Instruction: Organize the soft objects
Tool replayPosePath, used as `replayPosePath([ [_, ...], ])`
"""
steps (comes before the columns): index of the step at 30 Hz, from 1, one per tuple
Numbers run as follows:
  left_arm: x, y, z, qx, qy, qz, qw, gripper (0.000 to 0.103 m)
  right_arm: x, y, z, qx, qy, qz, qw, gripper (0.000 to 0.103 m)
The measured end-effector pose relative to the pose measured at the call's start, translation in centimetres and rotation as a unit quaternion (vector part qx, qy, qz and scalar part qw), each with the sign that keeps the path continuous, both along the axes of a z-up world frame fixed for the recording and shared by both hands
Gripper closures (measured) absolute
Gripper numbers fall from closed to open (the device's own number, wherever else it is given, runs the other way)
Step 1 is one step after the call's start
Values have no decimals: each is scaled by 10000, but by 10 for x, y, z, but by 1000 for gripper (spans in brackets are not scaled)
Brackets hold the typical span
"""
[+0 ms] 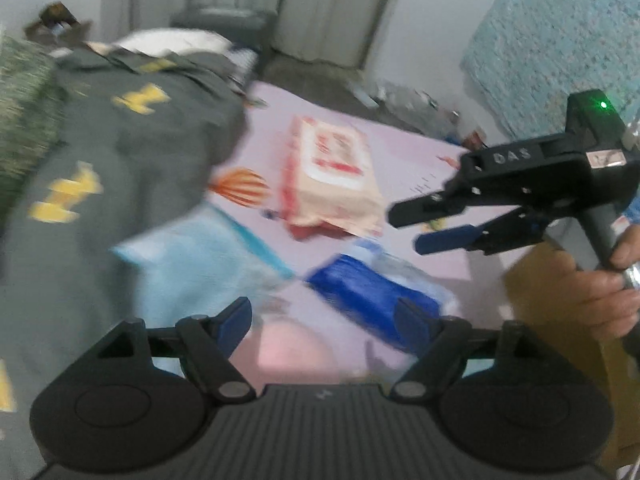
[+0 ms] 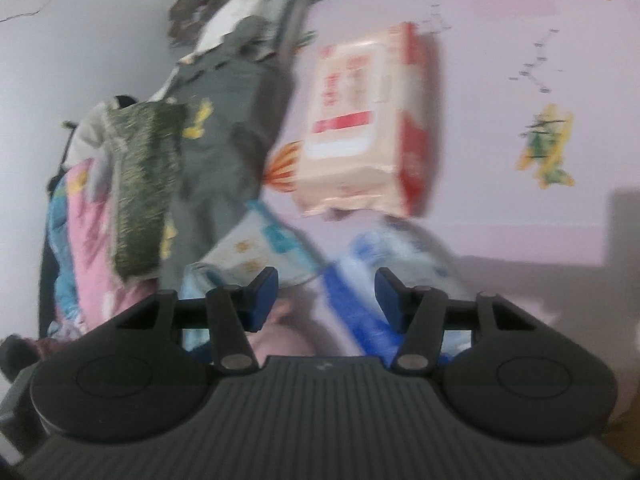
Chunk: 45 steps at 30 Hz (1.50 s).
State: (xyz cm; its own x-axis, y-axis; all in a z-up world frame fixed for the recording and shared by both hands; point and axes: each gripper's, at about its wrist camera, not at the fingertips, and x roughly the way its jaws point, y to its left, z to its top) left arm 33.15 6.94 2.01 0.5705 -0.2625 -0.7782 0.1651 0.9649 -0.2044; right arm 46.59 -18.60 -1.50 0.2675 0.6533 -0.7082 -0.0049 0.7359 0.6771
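**Supervisor:** How much room did you have?

**Me:** I saw bare pink sheet [image 2: 500, 200] to the right of the packs, open out to its far edge by the floor. On the left the grey blanket [image 1: 120, 160] with yellow marks crowded in, with a green knitted cloth [image 2: 140, 184] draped beyond it.

**Supervisor:** And the grippers?

**Me:** My left gripper [image 1: 324, 316] hovered low over the sheet, jaws wide apart with nothing between them. My right gripper [image 1: 408, 228] came in from the right, held in my right hand [image 1: 612, 280], well above the sheet, turned so one finger sat above the other. Its jaws stood apart too and gripped nothing.

**Supervisor:** Where were the soft things?

**Me:** The peach-and-red wipes pack [image 1: 332, 172] lay flat mid-sheet. Nearer me a blue packet [image 1: 368, 300] lay just ahead of the left gripper's right finger, and a pale blue pack [image 1: 192, 272] lay to its left, its edge against the blanket. Blur kept me from reading any print. From the right wrist view the blue packet [image 2: 360, 288] sat just beyond my right gripper [image 2: 326, 292], the wipes pack [image 2: 368, 120] farther on.
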Motion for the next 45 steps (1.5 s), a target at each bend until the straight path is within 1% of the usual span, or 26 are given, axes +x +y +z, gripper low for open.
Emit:
replayPosePath([
  [3,1,27,5,114,-92,302,9994,24,1,21,3,106,30,167,9998,49],
  [6,14,53,5,-11,-3,638,9980,24,6,41,-2,250,188,194,9993,49],
  [9,36,71,4,-131,7,896,9959,24,17,57,-18,390,492,-12,9980,48],
  [11,52,80,-5,-174,265,960,9949,25,26,66,-32,520,704,-241,9959,48],
  [13,66,87,-16,-214,569,1115,9919,29,35,73,-47,643,905,-440,9928,47],
  [15,75,92,-23,-345,790,1197,9891,30,40,80,-60,712,1195,-593,9885,47],
  [18,84,98,-30,-566,956,1194,9866,30,41,89,-70,749,1463,-603,9846,45],
  [21,93,100,-33,-653,1089,1266,9838,30,39,91,-72,833,1659,-614,9807,39],
  [23,99,101,-35,-727,1126,1350,9817,35,38,90,-73,902,1785,-621,9778,35],
  [25,104,102,-38,-768,1123,1427,9804,40,39,91,-74,923,1807,-649,9770,32],
  [27,110,102,-42,-765,1166,1525,9784,49,41,91,-80,918,1910,-726,9746,32],
  [28,113,102,-45,-773,1204,1556,9774,56,43,93,-83,946,1954,-754,9732,32],
  [29,117,101,-49,-801,1262,1582,9760,63,45,95,-85,970,1974,-772,9725,32],
  [31,119,100,-54,-817,1313,1628,9745,67,50,99,-86,986,1902,-774,9737,32],
  [32,120,100,-56,-796,1286,1621,9751,69,51,100,-87,1021,1876,-803,9736,32],
  [33,120,99,-55,-758,1236,1607,9763,70,52,100,-87,1078,1849,-888,9728,32],
  [35,119,97,-52,-733,1112,1577,9785,77,58,100,-87,1137,1753,-902,9737,32],
  [36,119,97,-50,-767,1027,1548,9796,77,60,99,-86,1186,1695,-926,9740,33],
  [39,122,92,-43,-680,842,1469,9832,82,68,98,-83,1337,1538,-948,9744,35],
  [43,129,85,-34,-629,586,1382,9867,89,75,95,-81,1341,1435,-960,9758,38],
  [45,130,83,-26,-627,399,1338,9882,91,76,93,-74,1224,1222,-908,9807,39],
])
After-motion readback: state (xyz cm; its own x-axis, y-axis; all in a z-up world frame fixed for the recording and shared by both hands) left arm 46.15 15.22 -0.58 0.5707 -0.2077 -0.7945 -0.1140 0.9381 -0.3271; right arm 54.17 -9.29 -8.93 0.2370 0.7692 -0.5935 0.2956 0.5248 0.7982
